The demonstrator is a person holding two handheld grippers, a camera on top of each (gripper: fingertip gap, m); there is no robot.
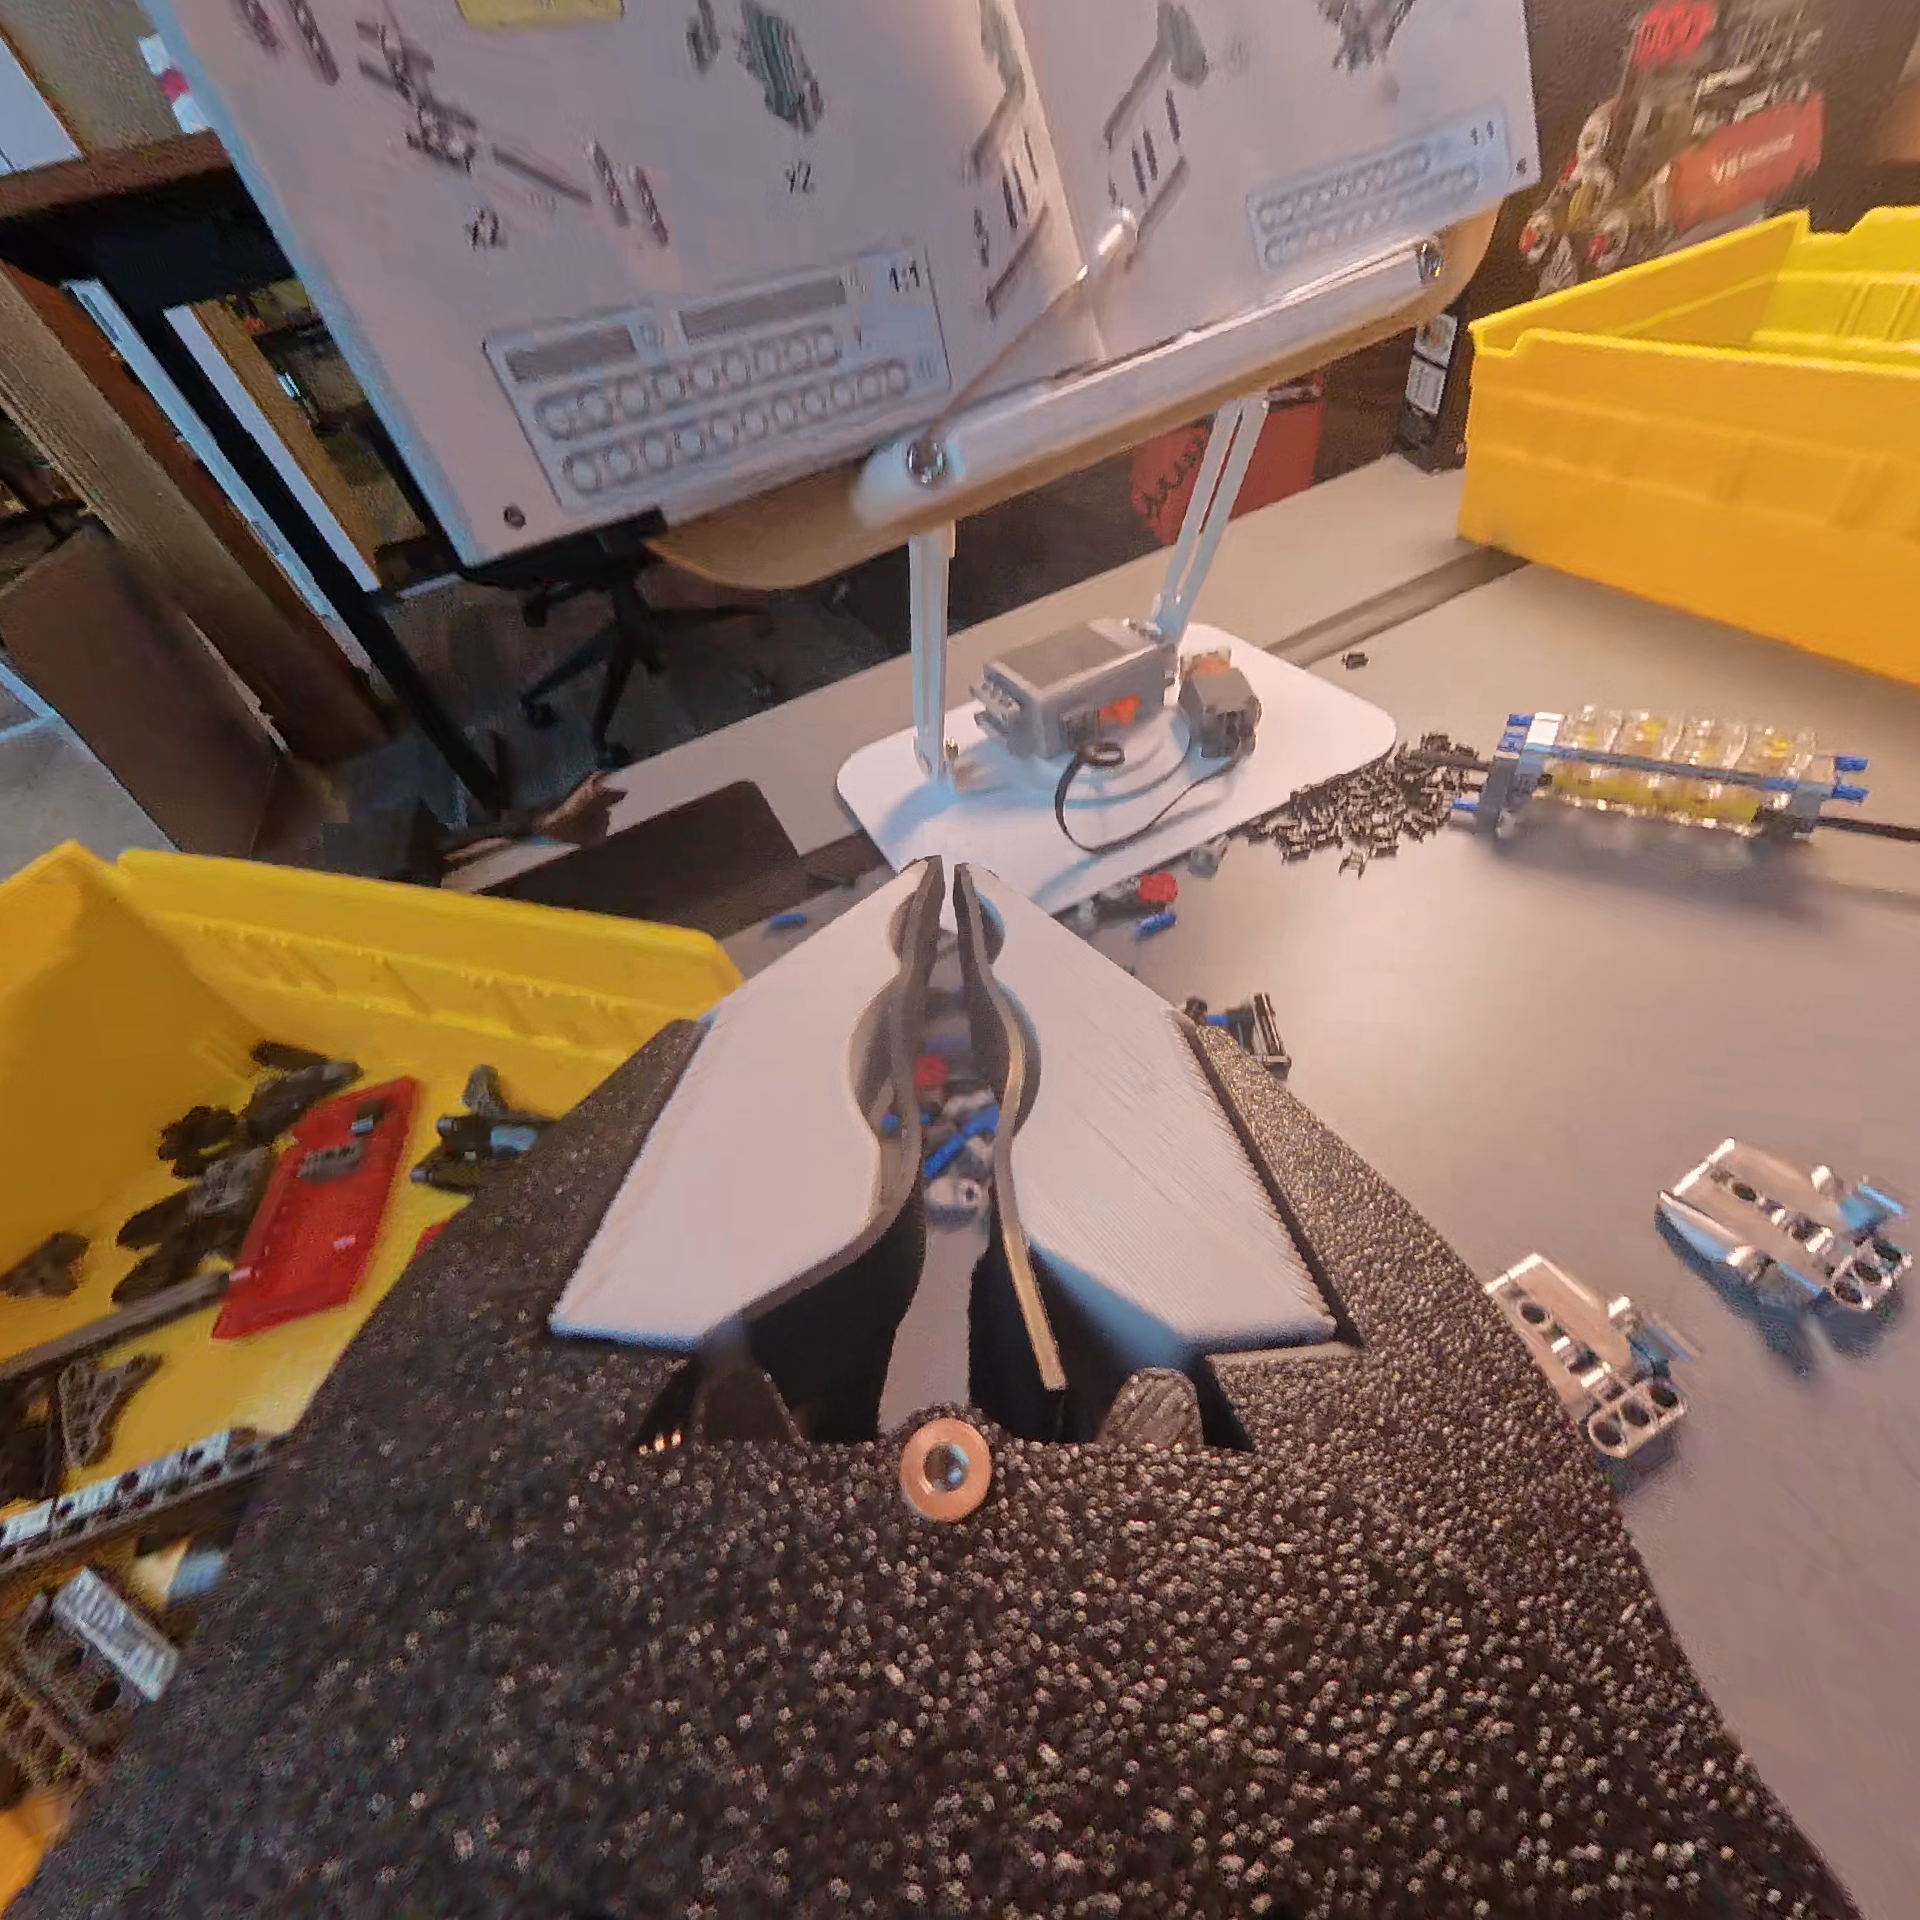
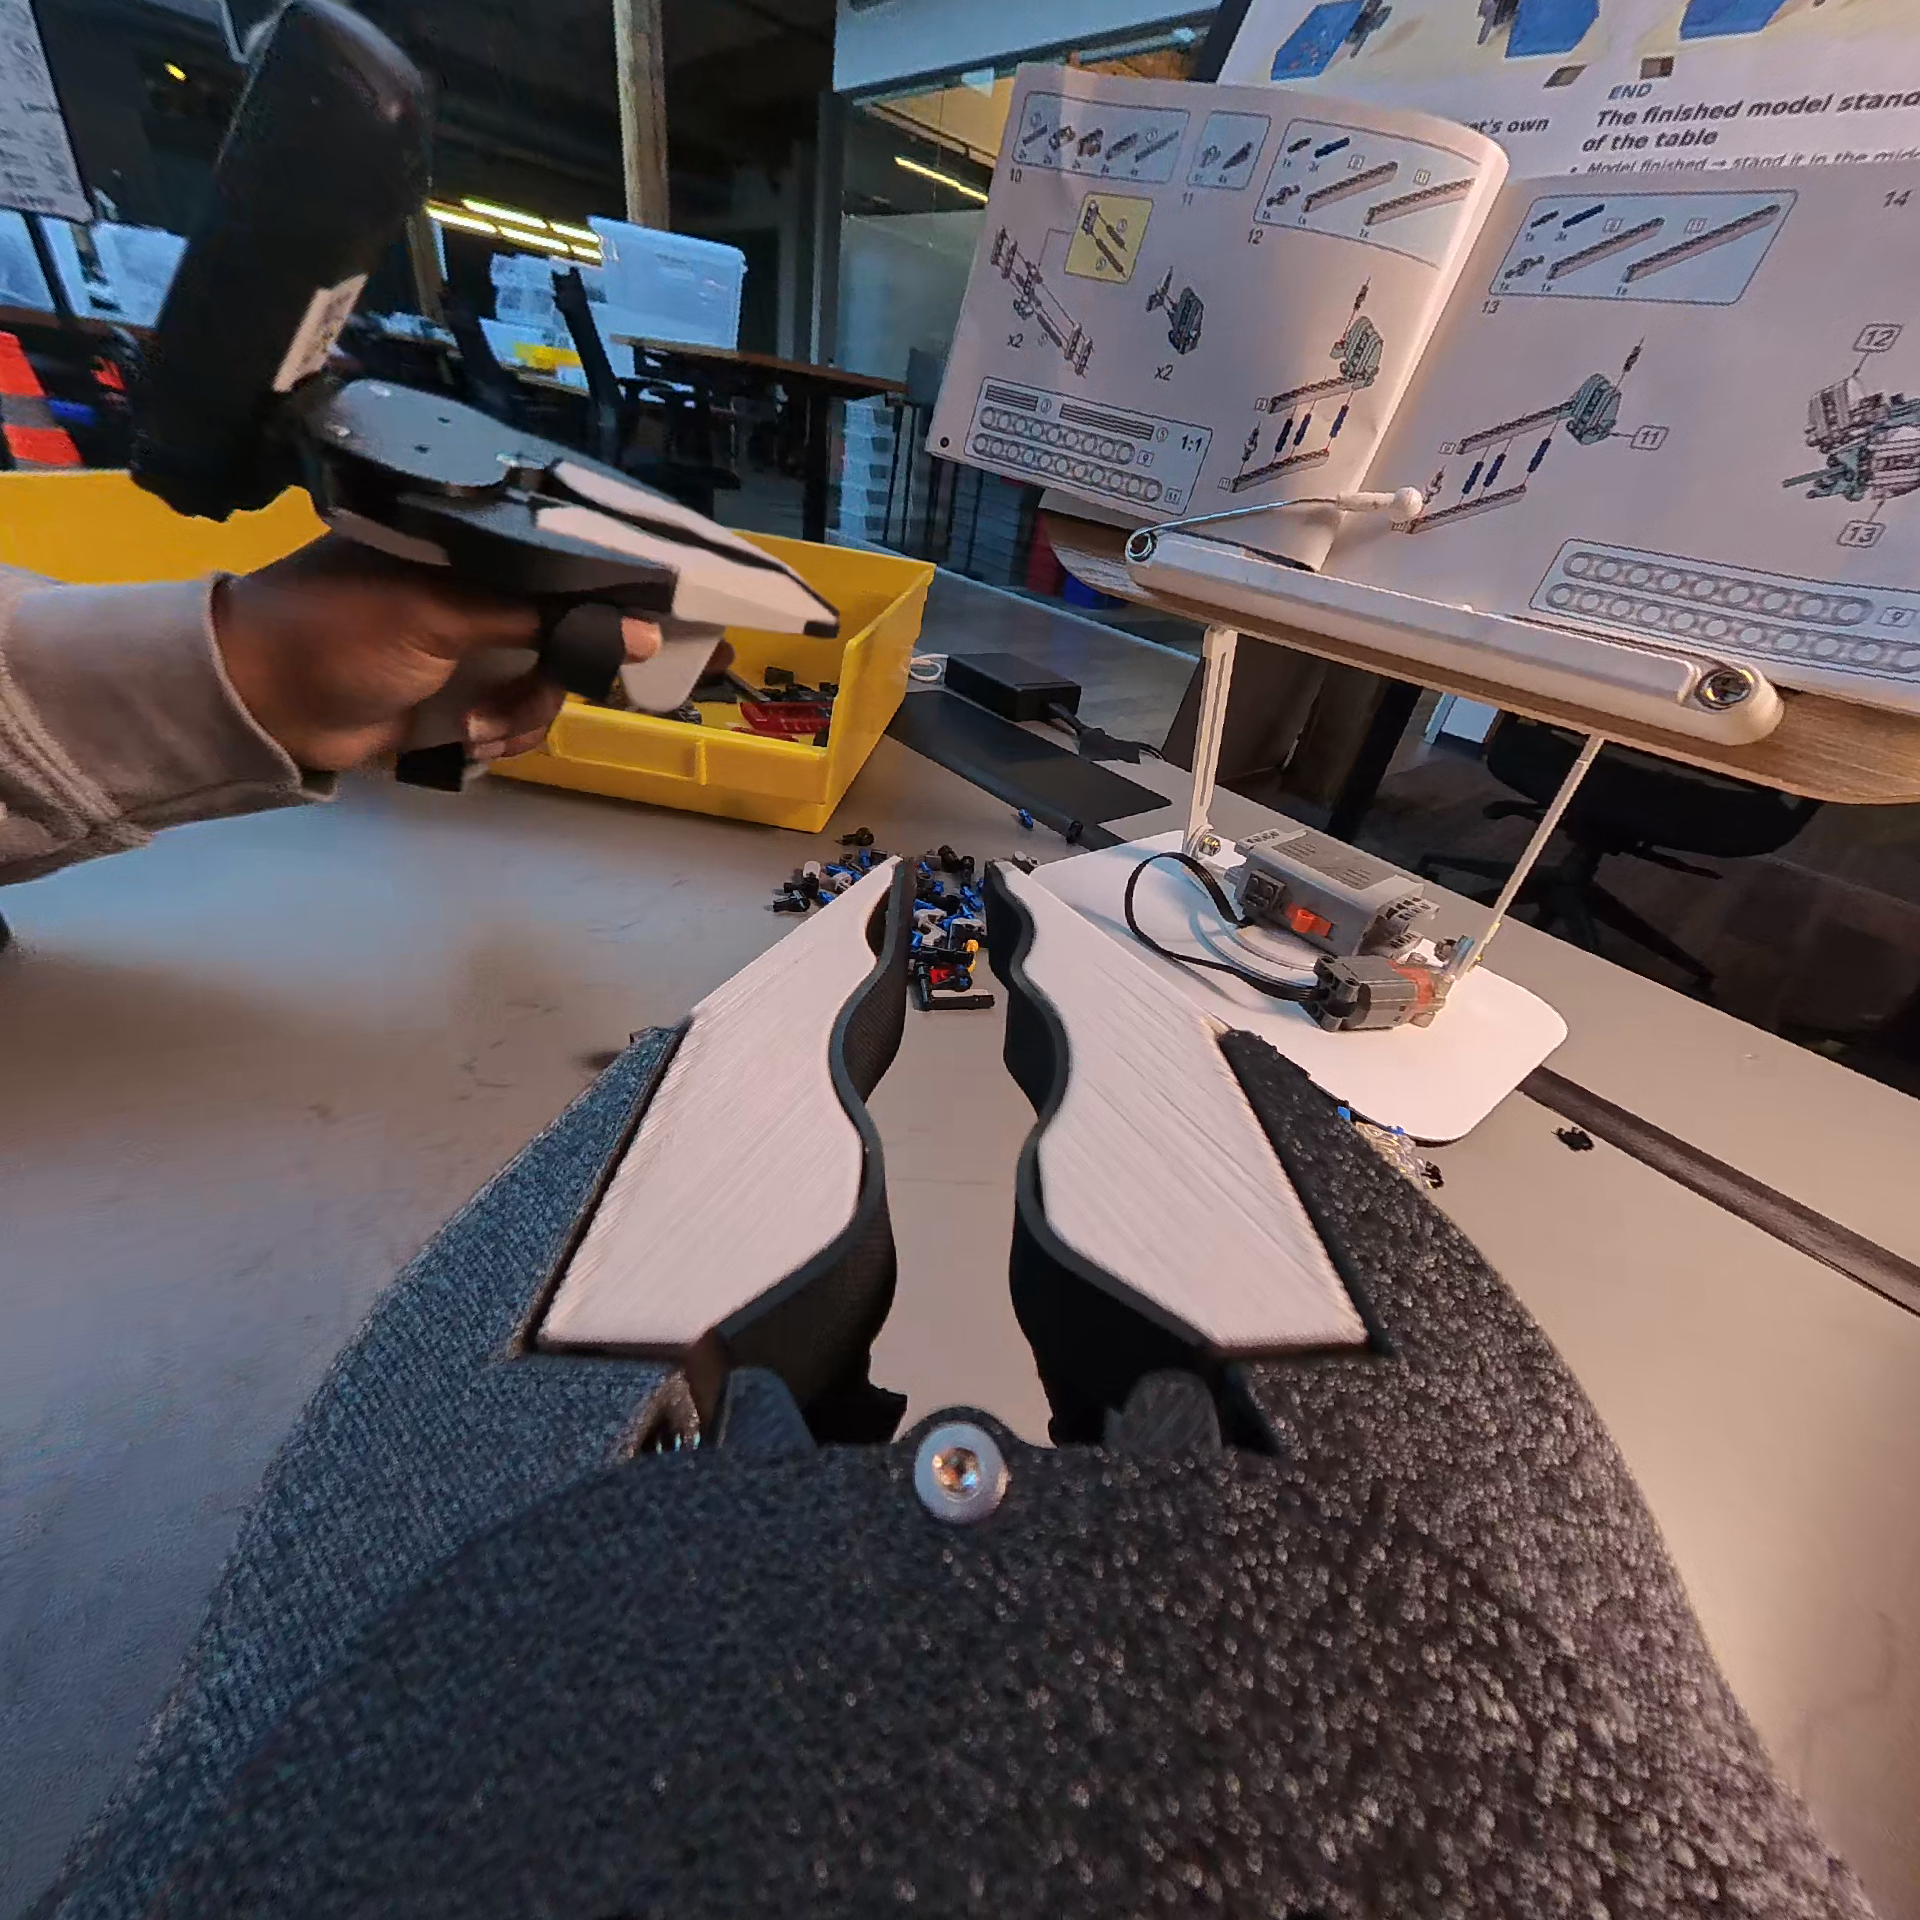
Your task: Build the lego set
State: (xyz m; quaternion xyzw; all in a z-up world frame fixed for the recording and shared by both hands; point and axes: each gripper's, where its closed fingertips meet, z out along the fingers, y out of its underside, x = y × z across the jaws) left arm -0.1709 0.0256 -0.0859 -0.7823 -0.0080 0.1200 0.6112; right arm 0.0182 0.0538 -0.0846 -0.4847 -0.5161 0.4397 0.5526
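Observation:
My left gripper (image 1: 945,875) is shut, with nothing showing between its tips. It hangs in the air beside a yellow bin (image 1: 436,966) of black and red parts. A pile of small blue, black and red pins (image 1: 951,1127) shows through the gap behind the fingers. The right wrist view shows the left gripper (image 2: 821,621) held in a hand over the yellow bin (image 2: 769,774). My right gripper (image 2: 948,873) is open and empty, low over the table. Its tips sit on either side of the near edge of the pin pile (image 2: 940,925).
An instruction booklet (image 2: 1351,343) rests on a stand with a white base (image 2: 1455,1081). The base carries a grey battery box (image 2: 1325,894) and a motor (image 2: 1377,987). A blue and clear assembly (image 1: 1662,774), black pins (image 1: 1351,810), silver panels (image 1: 1787,1236) and a second yellow bin (image 1: 1704,457) lie to the right. There is about 20 cm between the tips of the two grippers.

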